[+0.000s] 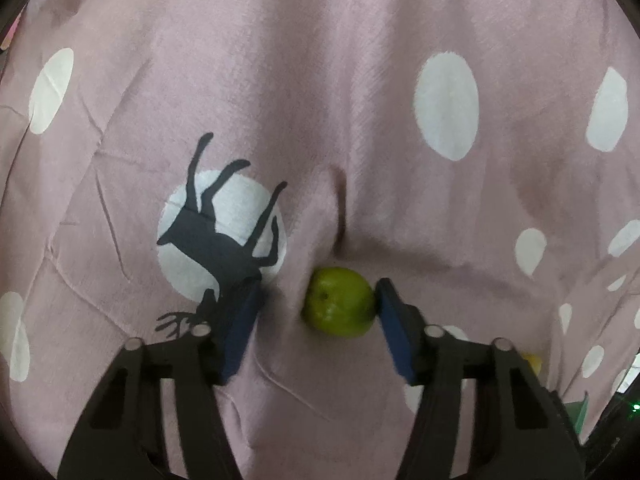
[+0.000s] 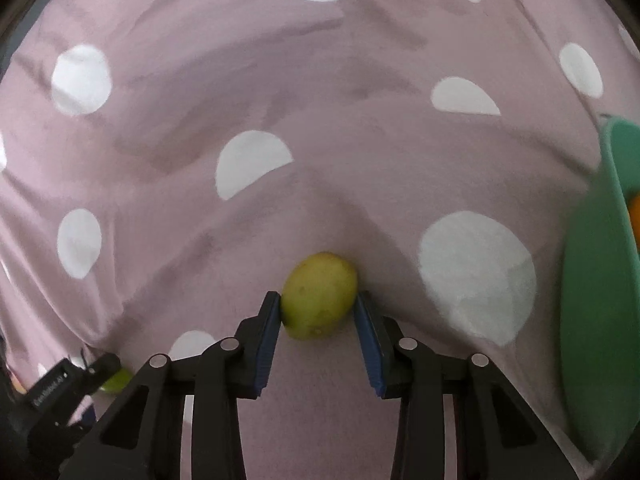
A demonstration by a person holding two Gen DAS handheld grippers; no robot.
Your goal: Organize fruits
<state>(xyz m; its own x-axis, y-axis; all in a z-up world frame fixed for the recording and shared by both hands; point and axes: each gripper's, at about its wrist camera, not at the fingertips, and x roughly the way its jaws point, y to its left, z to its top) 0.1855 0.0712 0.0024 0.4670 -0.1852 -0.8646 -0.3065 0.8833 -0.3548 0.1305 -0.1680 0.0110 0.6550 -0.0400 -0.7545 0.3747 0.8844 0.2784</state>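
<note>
While both grippers sat low over the pink dotted cloth, we had a fruit between each pair of fingers and neither lifted. Our left gripper straddled the green fruit, which lay in a dip of the cloth just below a fold. Its right pad touched the fruit's side, but the left pad stood clear with bare cloth between, so the jaws were partly spread and pinching nothing yet. We judged the gripper should shift a little to its right before closing, or the one-sided push would roll the fruit along the soft fabric.

Our right gripper framed the yellow-green fruit much more tightly. The left pad pressed its flank, and the right pad sat just at the other side; whether it had truly made contact we could not tell. We thought a gentle final squeeze across the widest part was wanted, since a grip near the rounded tip could squirt the fruit forward.

The green bowl stood at the right edge, an orange fruit already inside. We took it for the destination, so a straight lift clear of the wrinkles seemed wise.
</note>
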